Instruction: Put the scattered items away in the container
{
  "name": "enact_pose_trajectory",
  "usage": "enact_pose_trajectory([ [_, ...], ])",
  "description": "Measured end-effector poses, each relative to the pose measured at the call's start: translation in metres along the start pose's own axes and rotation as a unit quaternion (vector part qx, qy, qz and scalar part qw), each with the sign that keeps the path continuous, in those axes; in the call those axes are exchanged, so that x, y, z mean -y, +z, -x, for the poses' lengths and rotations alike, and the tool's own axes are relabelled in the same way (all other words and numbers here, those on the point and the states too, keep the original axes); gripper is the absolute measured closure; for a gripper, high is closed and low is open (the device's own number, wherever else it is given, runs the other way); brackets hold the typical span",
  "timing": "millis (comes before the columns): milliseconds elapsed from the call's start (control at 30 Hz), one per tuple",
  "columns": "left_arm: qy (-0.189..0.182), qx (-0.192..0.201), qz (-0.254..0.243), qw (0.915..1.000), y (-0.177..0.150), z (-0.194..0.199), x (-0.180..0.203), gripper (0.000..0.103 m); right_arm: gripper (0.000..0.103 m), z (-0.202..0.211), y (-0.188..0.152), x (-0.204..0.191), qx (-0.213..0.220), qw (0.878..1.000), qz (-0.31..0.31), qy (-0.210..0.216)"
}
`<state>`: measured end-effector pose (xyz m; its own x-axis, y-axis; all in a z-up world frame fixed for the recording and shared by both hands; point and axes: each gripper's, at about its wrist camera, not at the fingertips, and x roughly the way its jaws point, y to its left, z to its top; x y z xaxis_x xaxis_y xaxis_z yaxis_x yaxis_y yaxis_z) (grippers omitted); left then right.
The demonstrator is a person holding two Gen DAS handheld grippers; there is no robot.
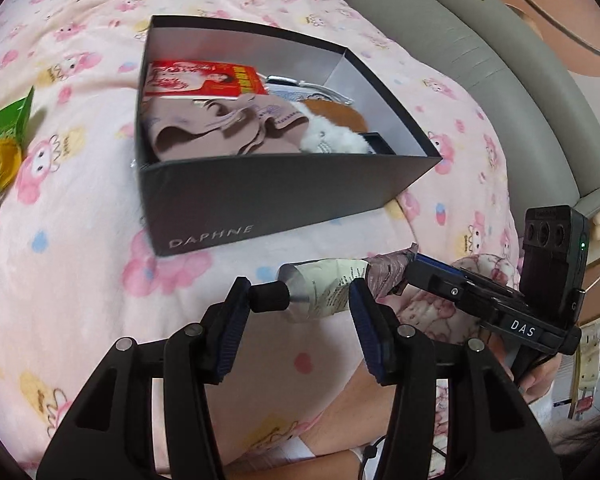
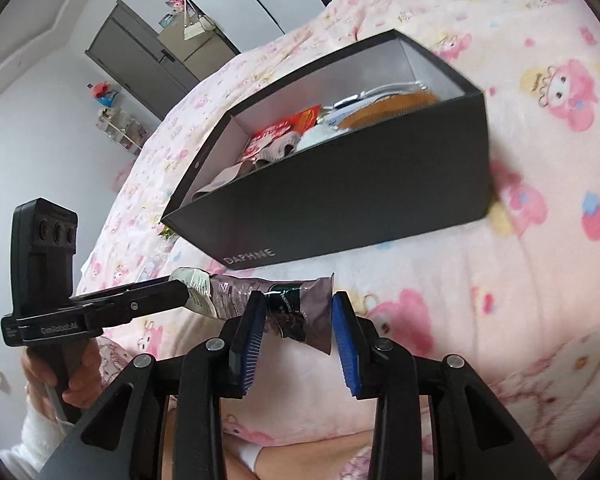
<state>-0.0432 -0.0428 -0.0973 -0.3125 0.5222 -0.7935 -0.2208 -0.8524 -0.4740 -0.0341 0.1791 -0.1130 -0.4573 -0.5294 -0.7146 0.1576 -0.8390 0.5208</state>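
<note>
Got both sets of jaws standing apart, left gripper (image 1: 300, 296) and right gripper (image 2: 298, 310), with the tube (image 1: 328, 288) stretched lengthwise across both gaps, just short of the box (image 1: 260, 200). Can't tell whether it's pinched by any pad or just resting on the blanket (image 1: 80, 280). Looks light, soft-walled, a bit slick, half squeezed. Better to pinch across the stiff shoulder by the cap than the floppy crimped tail. From the left view, get the black cap against one pad, plus a green wrapper (image 1: 10, 118) off to the side. From the right view, lose both but catch the tail stopping shy of the far pad.
</note>
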Motion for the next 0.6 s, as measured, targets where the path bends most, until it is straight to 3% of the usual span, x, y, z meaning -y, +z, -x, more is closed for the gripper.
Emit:
enact_pose_trajectory([
  [167, 0.006, -0.006, 0.009, 0.9999, 0.01, 0.0, 0.002, 0.053, 0.072, -0.002, 0.003, 0.008, -0.005, 1.0, -0.013, 0.009],
  [300, -0.018, 0.022, 0.006, 0.9996, 0.021, 0.016, 0.015, 0.056, 0.072, 0.02, 0.011, -0.002, 0.041, 0.999, 0.027, 0.01],
  [400, -0.034, 0.038, 0.008, 0.9987, 0.025, 0.024, 0.02, 0.059, 0.074, 0.026, 0.014, 0.012, 0.049, 0.998, -0.005, 0.04],
  [600, -0.018, 0.028, -0.002, 0.9994, 0.05, 0.015, 0.034, 0.06, 0.074, 0.04, 0.049, 0.007, 0.084, 0.996, 0.012, 0.028],
])
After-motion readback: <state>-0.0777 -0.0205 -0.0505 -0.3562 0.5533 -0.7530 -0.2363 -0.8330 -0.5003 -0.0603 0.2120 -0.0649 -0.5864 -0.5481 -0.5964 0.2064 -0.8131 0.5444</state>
